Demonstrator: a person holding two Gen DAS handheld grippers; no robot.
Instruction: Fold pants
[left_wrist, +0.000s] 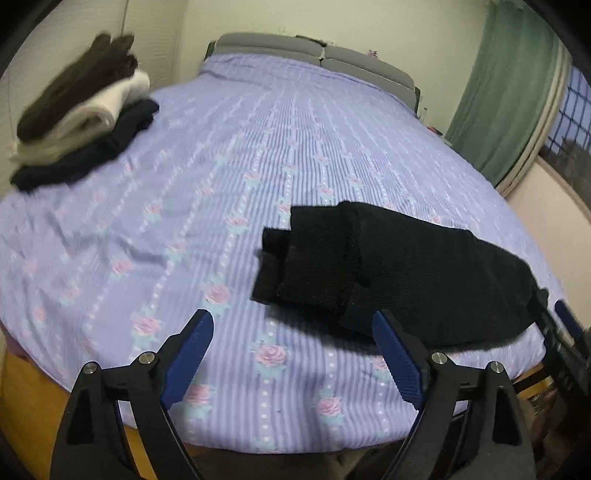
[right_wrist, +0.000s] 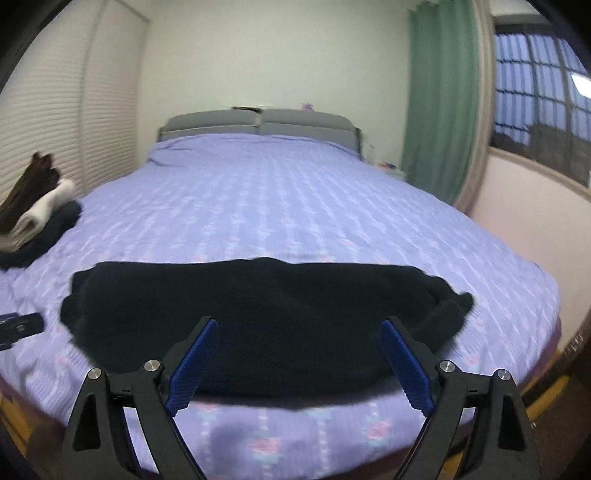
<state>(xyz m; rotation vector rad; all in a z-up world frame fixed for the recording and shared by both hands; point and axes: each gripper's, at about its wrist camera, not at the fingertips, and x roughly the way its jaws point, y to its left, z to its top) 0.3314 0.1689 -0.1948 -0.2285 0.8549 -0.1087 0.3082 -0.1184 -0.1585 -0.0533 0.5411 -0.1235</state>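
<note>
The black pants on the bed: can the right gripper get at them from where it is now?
Probably yes. The right gripper is open and points straight at the black pants, which lie flat on the bed near its front edge. Nothing stands between the fingers and the cloth.

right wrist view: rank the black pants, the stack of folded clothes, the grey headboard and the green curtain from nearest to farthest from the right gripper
1. black pants, straight ahead of the open right gripper
2. stack of folded clothes, far left on the bed
3. green curtain at right and grey headboard at the far end: too close to call
</note>
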